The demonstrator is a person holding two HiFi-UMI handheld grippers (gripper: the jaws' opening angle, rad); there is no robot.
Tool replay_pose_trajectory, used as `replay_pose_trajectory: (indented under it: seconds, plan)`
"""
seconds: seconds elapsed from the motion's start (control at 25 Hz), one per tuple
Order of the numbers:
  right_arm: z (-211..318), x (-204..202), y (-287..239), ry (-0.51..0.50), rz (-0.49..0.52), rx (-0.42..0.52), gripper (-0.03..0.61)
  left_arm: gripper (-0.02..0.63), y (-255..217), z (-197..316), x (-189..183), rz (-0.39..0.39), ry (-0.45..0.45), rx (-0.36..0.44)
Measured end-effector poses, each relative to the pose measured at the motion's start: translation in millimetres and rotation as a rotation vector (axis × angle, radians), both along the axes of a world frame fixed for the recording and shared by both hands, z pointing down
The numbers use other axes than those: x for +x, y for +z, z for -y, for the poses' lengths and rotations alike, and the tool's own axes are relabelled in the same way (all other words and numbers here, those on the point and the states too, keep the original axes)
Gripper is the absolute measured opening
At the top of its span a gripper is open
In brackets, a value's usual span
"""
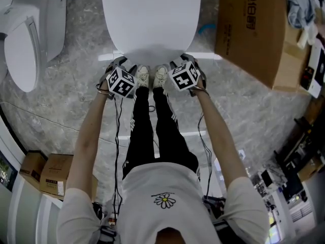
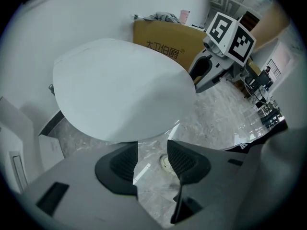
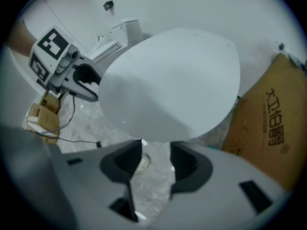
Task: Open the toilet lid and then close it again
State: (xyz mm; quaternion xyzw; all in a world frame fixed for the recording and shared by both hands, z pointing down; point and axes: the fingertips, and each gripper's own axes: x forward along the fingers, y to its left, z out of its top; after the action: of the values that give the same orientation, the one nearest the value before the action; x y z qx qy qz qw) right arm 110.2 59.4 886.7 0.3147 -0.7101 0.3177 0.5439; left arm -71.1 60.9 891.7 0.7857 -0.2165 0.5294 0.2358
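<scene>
The white toilet lid (image 1: 150, 14) lies closed, its rounded front edge just ahead of both grippers. My left gripper (image 1: 117, 67) hangs at the lid's front left, pointing steeply down; my right gripper (image 1: 186, 66) is at the front right. In the left gripper view the lid (image 2: 120, 95) fills the middle, and the left gripper (image 2: 152, 150) stands open just under its rim with only floor in the gap. The right gripper (image 3: 156, 150) is likewise open below the lid (image 3: 177, 80), nothing between its pads. Neither touches the lid, as far as I can tell.
A big cardboard box (image 1: 254, 29) stands right of the toilet. A second white toilet (image 1: 25, 39) is at the left. Small boxes (image 1: 45, 172) sit at the lower left. The person's shoes (image 1: 151, 75) stand between the grippers on a grey marble floor with loose cables.
</scene>
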Motion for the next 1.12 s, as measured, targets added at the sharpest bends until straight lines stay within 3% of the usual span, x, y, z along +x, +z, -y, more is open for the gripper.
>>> replay_pose_trajectory:
  seconds: [0.24, 0.4, 0.6, 0.76, 0.88, 1.12]
  plan:
    - [-4, 3, -6, -0.038, -0.041, 0.01, 0.201, 0.209, -10, -3, 4, -0.006, -0.067, 0.001]
    - [-2, 9, -21, -0.004, -0.045, 0.025, 0.201, 0.209, -23, -10, 1, -0.022, -0.103, -0.005]
    - [29, 17, -66, 0.003, -0.061, 0.098, 0.201, 0.209, -60, 10, -13, 0.003, -0.056, 0.061]
    - [82, 24, -127, 0.044, -0.057, 0.234, 0.201, 0.209, -116, 60, -20, -0.008, -0.109, 0.153]
    - [127, 23, -198, 0.128, 0.001, 0.393, 0.171, 0.207, -176, 101, -16, -0.059, -0.192, 0.208]
    - [187, 19, -374, 0.283, 0.151, 0.74, 0.054, 0.169, -353, 179, 7, -0.319, -0.404, 0.413]
